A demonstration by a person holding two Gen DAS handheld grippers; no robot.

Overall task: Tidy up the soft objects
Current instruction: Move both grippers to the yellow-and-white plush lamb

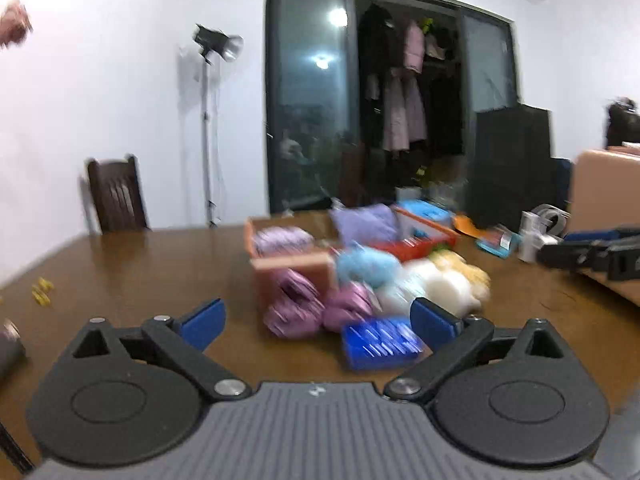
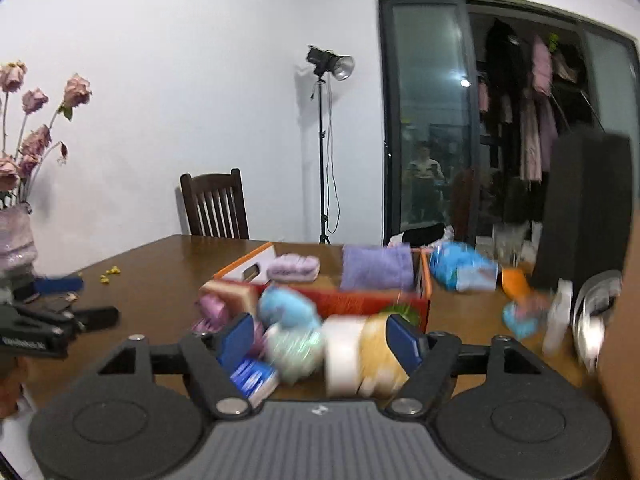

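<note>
Both tongs, left (image 1: 318,322) and right (image 2: 322,340), are spread and empty, approaching the soft pile (image 1: 360,292); it lies on the worktop (image 1: 140,272) just ahead, beside the box (image 2: 344,304). The step looks like reaching; next, each must settle on one item and pinch it.

A brown wooden table (image 2: 168,264) carries an orange box (image 2: 248,266), a blurred heap of soft things (image 1: 372,284) beside it — and a blue packet (image 1: 380,342).

A dark wooden chair (image 2: 214,206) and a light stand (image 2: 322,140) stand against the white wall (image 2: 180,80).
</note>
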